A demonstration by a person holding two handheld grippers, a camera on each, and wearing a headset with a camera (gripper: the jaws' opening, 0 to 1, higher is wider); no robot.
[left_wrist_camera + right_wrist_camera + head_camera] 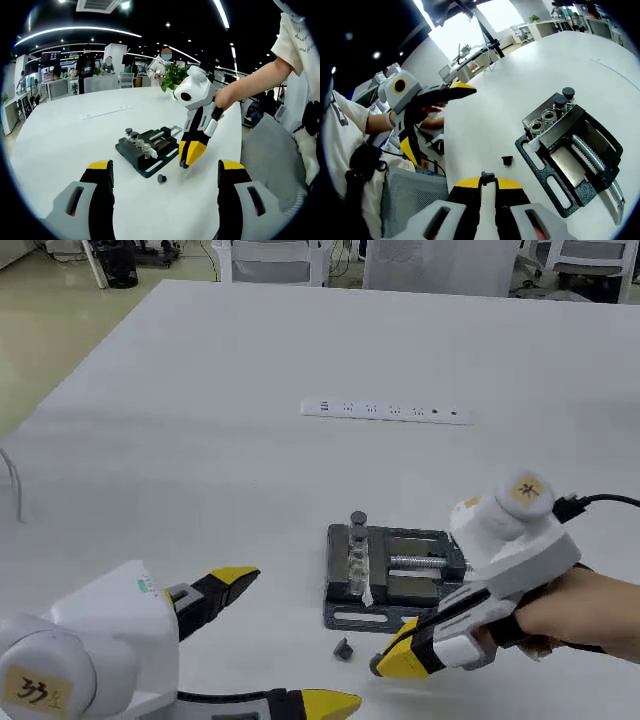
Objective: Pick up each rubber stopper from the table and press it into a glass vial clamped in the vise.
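Right gripper point(488, 181) jaws are pinched shut on a small black rubber stopper point(487, 175). Only its top pokes out between the yellow tips, the rest is hidden. In the head view that gripper point(388, 664) sits just in front of the black metal bench vise point(400, 580), tip low over the white table point(200, 440). Can't tell if it touches, and the held piece is too small to make out there. A loose black rubber stopper point(343, 648) lies on the table just in front of the vise's vial end, beside the right gripper tip and apart from it. 4 clear glass vials point(542, 121) stand in a row clamped in the vise. The 2 farthest from the loose stopper are capped black, the 2 nearest are open. In the head view the row overlaps itself, so the count is hard to read. Left gripper point(164, 167) jaws are spread wide, holding nothing, well short of the vise, and its body is cut off at the head view's bottom edge. A white power strip point(386, 411) lies well behind the vise.
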